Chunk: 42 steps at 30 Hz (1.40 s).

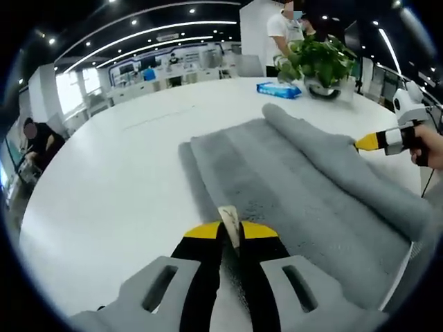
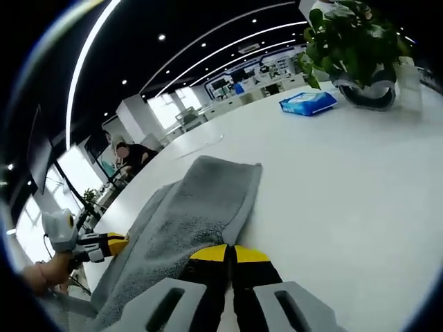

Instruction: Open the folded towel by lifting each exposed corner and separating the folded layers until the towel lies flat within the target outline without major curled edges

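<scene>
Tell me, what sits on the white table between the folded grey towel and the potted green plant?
In the right gripper view, only a blue packet of wipes lies between the grey towel and the potted plant; otherwise bare white table.

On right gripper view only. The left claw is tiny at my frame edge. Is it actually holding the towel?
Observer: Yes. In the left gripper view the left claw is shut on a pale tab at the near edge of the towel.
Operator: How much is folded over?
Observer: One thick folded layer lies rolled over along the side where the right claw pinches it. The rest lies as a flat band.
Operator: Anyone near the table?
Observer: A person in white stands behind the plant at the far end.
</scene>
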Tool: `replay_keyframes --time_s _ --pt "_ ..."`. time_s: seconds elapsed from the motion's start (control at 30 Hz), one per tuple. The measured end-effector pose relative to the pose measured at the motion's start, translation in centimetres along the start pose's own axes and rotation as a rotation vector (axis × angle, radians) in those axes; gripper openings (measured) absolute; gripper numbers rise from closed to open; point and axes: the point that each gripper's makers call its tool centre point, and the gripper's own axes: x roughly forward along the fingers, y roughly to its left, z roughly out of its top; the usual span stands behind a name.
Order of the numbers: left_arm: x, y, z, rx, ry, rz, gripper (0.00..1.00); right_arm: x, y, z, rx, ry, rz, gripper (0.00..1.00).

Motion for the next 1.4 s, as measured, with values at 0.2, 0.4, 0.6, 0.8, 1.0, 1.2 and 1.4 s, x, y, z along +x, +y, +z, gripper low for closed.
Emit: replay_keyframes --time_s 0.2,0.4,0.6,0.8,1.0,1.2,1.4 --pt "0.0 0.1 0.0 -0.014 -0.002 0.002 0.09 -0.1 -0.3 0.1 0.005 -0.004 -0.009 0.0" --pt "-0.1 0.1 0.0 -0.018 -0.003 0.004 0.09 -0.3 -0.8 0.3 0.022 -0.013 -0.022 0.0" --pt "-0.1 0.5 -0.1 -0.031 -0.003 0.012 0.09 -0.4 -1.1 0.4 0.025 -0.017 -0.033 0.0" --pt "-0.2 0.9 -0.1 -0.042 -0.002 0.021 0.09 -0.4 -1.5 0.4 0.028 -0.018 -0.046 0.0" --pt "-0.2 1.3 -0.2 -0.058 -0.002 0.033 0.09 -0.7 -2.0 0.7 0.038 -0.028 -0.06 0.0" --pt "-0.2 1.5 -0.2 -0.064 -0.002 0.043 0.09 -0.9 -2.5 0.9 0.056 -0.036 -0.072 0.0" --pt "-0.3 1.8 -0.3 -0.074 -0.001 0.052 0.09 -1.1 -2.6 0.9 0.056 -0.038 -0.079 0.0"
